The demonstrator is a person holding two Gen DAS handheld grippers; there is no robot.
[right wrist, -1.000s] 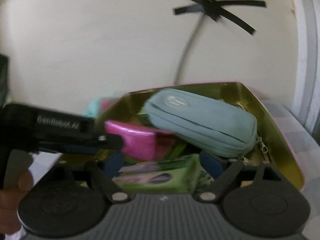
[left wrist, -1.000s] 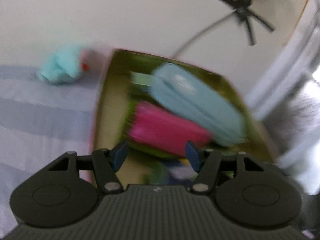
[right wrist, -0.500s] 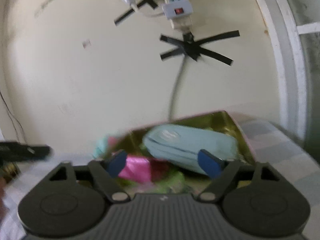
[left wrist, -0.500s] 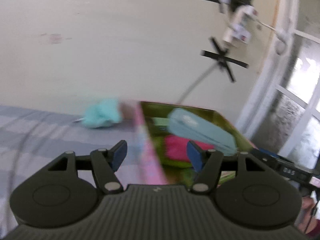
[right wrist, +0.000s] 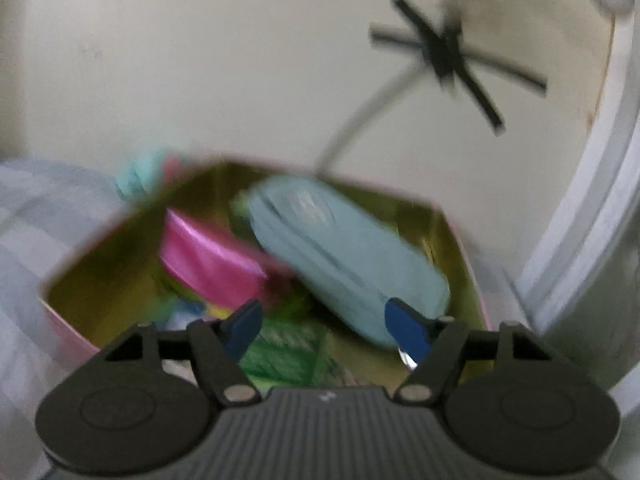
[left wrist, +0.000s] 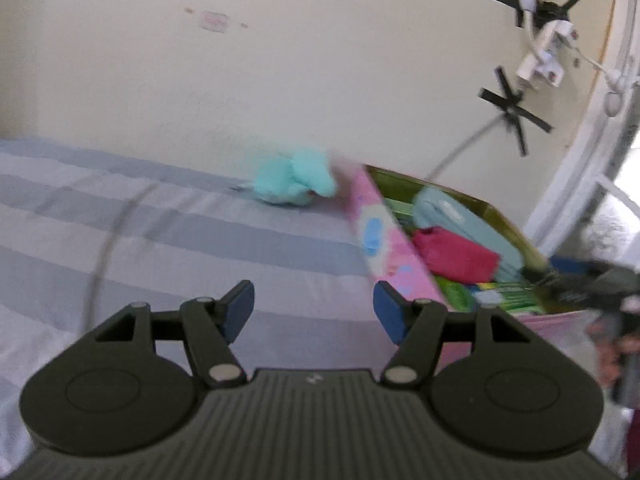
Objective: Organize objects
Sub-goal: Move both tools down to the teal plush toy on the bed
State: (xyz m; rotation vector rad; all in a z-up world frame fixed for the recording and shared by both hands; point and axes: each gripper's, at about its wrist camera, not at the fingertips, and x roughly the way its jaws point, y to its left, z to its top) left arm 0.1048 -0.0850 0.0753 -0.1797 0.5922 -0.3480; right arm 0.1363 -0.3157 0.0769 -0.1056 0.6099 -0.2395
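A pink tin box (left wrist: 378, 236) with a gold inside (right wrist: 120, 264) stands on the striped bed. In it lie a light blue pouch (right wrist: 344, 248), a magenta pouch (right wrist: 208, 260) and green packets (right wrist: 288, 352). The pouches also show in the left wrist view (left wrist: 460, 216) (left wrist: 456, 256). A turquoise plush toy (left wrist: 294, 178) lies on the bed beside the box. My left gripper (left wrist: 314, 314) is open and empty, over the bed left of the box. My right gripper (right wrist: 324, 326) is open and empty, above the box's near end; it shows in the left wrist view (left wrist: 592, 284).
The grey and white striped bed sheet (left wrist: 160, 248) spreads to the left. A cream wall stands close behind the box, with a cable and power strip (left wrist: 544, 56) taped to it. A white window frame (right wrist: 592, 216) rises at the right.
My left gripper has swung left, away from the box and out over the bed. My right gripper has dipped back down toward the box. Both stay open.
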